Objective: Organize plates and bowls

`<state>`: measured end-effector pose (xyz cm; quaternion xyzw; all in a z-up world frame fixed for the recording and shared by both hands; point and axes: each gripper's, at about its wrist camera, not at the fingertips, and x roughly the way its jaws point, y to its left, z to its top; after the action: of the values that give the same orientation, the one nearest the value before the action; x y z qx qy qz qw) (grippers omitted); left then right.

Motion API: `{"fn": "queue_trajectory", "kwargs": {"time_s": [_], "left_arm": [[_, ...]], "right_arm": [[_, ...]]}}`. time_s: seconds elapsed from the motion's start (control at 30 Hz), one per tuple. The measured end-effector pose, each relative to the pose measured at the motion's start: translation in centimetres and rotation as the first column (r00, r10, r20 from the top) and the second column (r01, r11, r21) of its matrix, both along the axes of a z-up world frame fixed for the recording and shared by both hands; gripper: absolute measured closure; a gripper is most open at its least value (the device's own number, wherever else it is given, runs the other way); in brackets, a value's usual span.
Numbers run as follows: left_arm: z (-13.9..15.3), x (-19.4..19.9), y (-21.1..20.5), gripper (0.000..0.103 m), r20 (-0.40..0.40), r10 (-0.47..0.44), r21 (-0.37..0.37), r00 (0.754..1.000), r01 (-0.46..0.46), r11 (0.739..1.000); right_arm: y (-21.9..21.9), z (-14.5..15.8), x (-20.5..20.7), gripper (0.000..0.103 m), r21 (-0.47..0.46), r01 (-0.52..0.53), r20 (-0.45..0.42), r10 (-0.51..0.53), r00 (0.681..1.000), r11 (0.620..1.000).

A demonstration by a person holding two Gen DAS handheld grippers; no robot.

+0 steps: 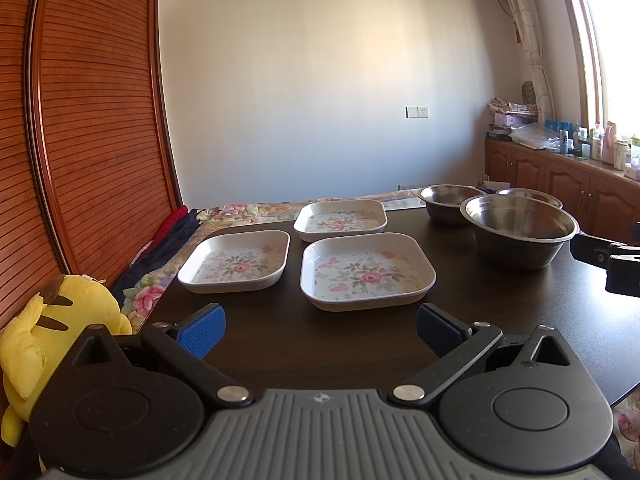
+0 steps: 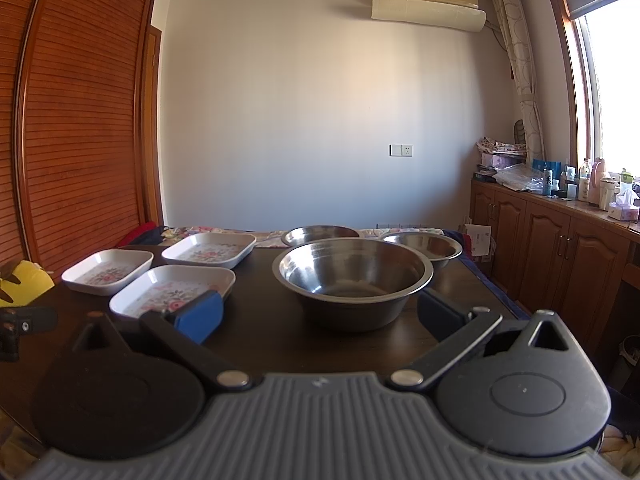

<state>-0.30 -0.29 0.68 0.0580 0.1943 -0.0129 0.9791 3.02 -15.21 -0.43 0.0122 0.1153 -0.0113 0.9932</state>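
Plates and bowls are all seen lying singly on the dark bench (image 1: 280,344), none yet stacked, so the sorting is judged not to have begun. The jaws of the left gripper (image 1: 320,330) are spread wide with nothing between them, and are aimed at the near floral plate (image 1: 366,272), which lies just beyond the blue pads (image 1: 204,330). To its left a second floral plate (image 1: 236,260) is set, and behind both a third plate (image 1: 340,220) is found at the far side. The jaws of the right gripper (image 2: 320,316) are likewise held apart and empty, with the large steel bowl (image 2: 352,280) standing directly ahead between them. Two smaller steel bowls, the left one (image 2: 320,234) and the right one (image 2: 424,246), are placed behind it toward the far edge.

The step in hand is judged to be the approach to a first pick. For the next move, a rim would need to be pinched: the plate lip is shallow and the bowl wall smooth, so a firm closure on the edge is called for before lifting onto a matching piece.

No brand or label can be read on the tableware. Writing on the air conditioner (image 2: 428,0) and on the bottles by the window (image 2: 586,184) is perhaps present, but is too small to be made out.
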Motion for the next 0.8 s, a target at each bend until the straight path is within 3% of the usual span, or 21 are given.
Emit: {"fn": "queue_trajectory", "kwargs": {"time_s": [0.8], "left_arm": [[-0.47, 0.39, 0.26, 0.0, -0.028, -0.007, -0.003, 1.0, 0.007, 1.0]], "right_arm": [[-0.15, -0.27, -0.07, 0.0, -0.001, -0.001, -0.005, 0.001, 1.0, 1.0]]}}
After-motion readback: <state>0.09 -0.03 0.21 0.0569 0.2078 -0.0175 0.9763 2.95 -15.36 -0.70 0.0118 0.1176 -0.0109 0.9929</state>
